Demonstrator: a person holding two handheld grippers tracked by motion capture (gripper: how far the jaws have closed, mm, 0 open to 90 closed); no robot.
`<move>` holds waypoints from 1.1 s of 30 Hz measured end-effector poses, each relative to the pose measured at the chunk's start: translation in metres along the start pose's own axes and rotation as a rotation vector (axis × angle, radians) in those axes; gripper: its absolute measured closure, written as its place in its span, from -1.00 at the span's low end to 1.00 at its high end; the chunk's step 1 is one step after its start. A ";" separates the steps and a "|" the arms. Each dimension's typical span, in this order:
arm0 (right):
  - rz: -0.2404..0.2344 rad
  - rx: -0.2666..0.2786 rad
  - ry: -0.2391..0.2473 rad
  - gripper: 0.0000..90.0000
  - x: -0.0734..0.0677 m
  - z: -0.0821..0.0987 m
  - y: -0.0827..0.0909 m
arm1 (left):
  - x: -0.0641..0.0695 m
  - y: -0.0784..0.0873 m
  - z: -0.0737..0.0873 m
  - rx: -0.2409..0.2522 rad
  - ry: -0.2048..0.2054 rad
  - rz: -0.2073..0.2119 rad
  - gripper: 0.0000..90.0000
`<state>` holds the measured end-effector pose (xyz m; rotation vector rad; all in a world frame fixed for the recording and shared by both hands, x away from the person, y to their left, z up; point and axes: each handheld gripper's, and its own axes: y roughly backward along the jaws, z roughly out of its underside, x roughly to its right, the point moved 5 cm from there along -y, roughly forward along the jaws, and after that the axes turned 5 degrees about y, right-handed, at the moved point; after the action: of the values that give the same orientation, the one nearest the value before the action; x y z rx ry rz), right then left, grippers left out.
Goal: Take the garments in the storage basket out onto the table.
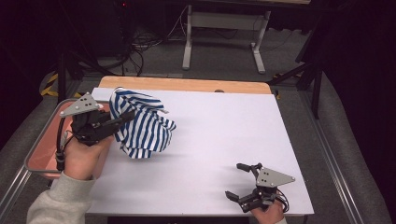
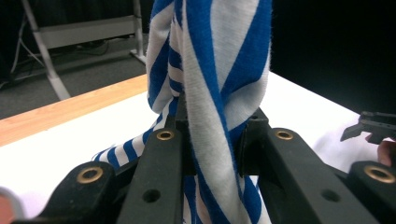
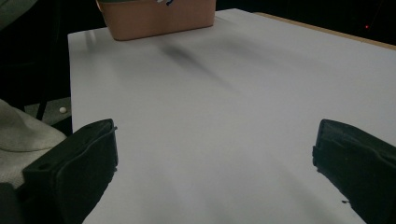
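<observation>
Left gripper (image 1: pixel 122 119) fingers clench the striped cloth (image 1: pixel 142 123) near the table's left edge; right gripper (image 1: pixel 239 181) fingers released

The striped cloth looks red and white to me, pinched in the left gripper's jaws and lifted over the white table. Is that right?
Not quite: the striped cloth is blue and white, not red and white. The left gripper view shows it plainly, and the high view agrees. The rest holds: the left gripper has its jaws shut on the cloth, lifting it over the white table.
</observation>
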<state>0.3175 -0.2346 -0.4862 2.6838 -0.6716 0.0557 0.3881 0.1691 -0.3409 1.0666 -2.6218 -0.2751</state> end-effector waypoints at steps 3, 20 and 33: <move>-0.001 0.000 0.001 -0.99 0.000 0.000 0.000 | 0.003 -0.006 0.001 -0.005 -0.004 0.007 0.68; -0.005 0.001 0.002 -0.99 0.000 0.000 0.000 | 0.025 -0.049 0.010 -0.045 -0.040 0.036 0.68; -0.009 0.003 0.000 -0.99 0.000 0.000 0.001 | 0.037 -0.084 0.020 -0.052 -0.035 0.056 0.68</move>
<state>0.3170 -0.2353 -0.4861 2.6893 -0.6597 0.0541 0.4105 0.0849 -0.3762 0.9779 -2.6552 -0.3499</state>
